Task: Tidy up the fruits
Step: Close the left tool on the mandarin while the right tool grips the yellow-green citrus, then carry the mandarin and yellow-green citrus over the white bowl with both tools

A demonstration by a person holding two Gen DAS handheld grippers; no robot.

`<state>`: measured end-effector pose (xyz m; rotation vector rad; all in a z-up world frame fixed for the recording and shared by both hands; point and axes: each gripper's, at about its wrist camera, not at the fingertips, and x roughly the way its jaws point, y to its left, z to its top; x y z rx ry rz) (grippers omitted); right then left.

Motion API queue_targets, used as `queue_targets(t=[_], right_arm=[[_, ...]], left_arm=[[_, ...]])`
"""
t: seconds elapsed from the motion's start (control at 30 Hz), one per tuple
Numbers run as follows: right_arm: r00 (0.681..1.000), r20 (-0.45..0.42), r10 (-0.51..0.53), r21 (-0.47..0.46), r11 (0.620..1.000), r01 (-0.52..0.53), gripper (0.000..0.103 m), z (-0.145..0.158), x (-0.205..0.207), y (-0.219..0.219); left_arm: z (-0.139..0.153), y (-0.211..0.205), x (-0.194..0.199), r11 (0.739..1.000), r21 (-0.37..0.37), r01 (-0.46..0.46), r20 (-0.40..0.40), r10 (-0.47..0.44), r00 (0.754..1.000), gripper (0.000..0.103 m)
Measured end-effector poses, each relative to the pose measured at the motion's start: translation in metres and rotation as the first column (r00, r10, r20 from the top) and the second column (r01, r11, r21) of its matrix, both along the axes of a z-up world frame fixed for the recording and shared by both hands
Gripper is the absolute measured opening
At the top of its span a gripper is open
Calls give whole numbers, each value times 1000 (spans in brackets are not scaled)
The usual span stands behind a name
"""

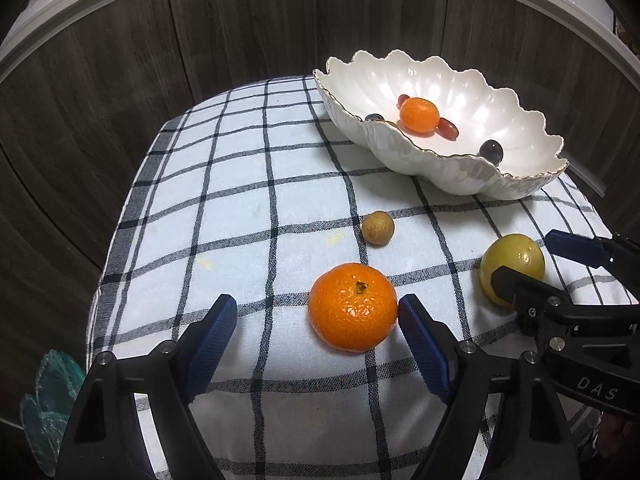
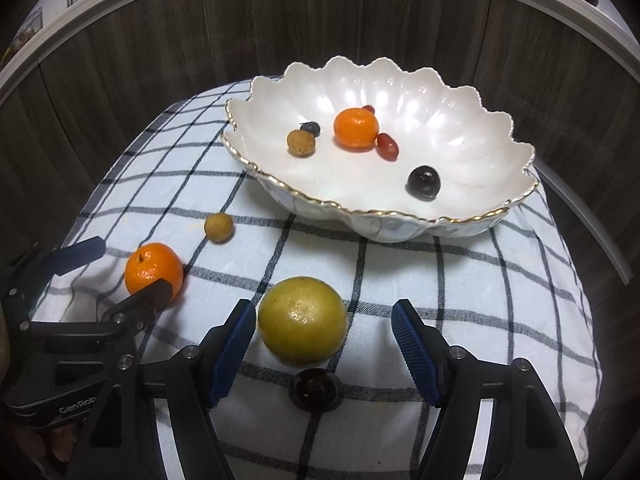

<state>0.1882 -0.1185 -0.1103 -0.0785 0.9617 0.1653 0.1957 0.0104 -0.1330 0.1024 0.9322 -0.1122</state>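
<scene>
A white bowl (image 2: 460,224) with a wavy gold edge sits at the far side of a checked cloth (image 1: 240,208); inside it lie a small orange (image 2: 356,128), a brown round fruit (image 2: 301,143), a red grape (image 2: 387,146) and two dark grapes, one near the brown fruit (image 2: 311,128) and one closer to the front edge (image 2: 424,183).

On the cloth, near the bowl, sits another little brown fruit (image 1: 377,227); closer in sits a big orange (image 1: 353,306) with its stem up.

The left gripper (image 1: 318,328) is low over the cloth with its blue fingers (image 1: 212,340) wide apart; the big orange is between them, right beside the right-hand finger; I cannot tell if it touches, and the other finger is well away.

The right gripper (image 2: 324,330) has its fingers wide too; a yellow-green fruit (image 2: 302,319) sits on the cloth between them, close to the left-hand finger, with a gap on the other side; nothing is squeezed.

A dark round fruit (image 2: 316,390) lies just in front of the yellow-green one, nearer the camera.
</scene>
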Motion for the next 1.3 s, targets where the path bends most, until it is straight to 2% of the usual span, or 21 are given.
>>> queue_targets(t=[0.2, 0.3, 0.37, 0.43, 0.5, 0.53, 0.9, 1.3], right_arm=[[1000, -11, -3, 33, 999, 3, 71, -6, 3, -3], [1000, -25, -2, 56, 998, 3, 71, -10, 5, -5], [999, -37, -1, 67, 998, 3, 70, -13, 6, -6], [999, -39, 9, 72, 997, -7, 63, -15, 6, -5], [999, -35, 28, 73, 997, -26, 52, -16, 5, -1], [999, -30, 42, 67, 997, -40, 50, -16, 4, 2], [999, -17, 40, 56, 998, -39, 50, -13, 3, 2], [1000, 18, 24, 64, 998, -25, 50, 4, 1, -4]], left_arm=[[-4, 0, 3, 999, -44, 15, -11, -15, 1000, 74], [-6, -3, 3, 998, -57, 31, -18, -33, 999, 66], [-8, -7, 3, 997, -56, 46, -29, -48, 998, 53], [-12, -9, 3, 997, -48, 54, -42, -56, 998, 47], [-12, -8, 3, 997, -54, 54, -37, -56, 998, 46], [-12, -7, 3, 997, -62, 52, -39, -55, 998, 46], [-6, -5, 2, 997, -70, 36, -30, -38, 999, 45], [13, -10, 1, 997, -66, 34, -1, -34, 999, 45]])
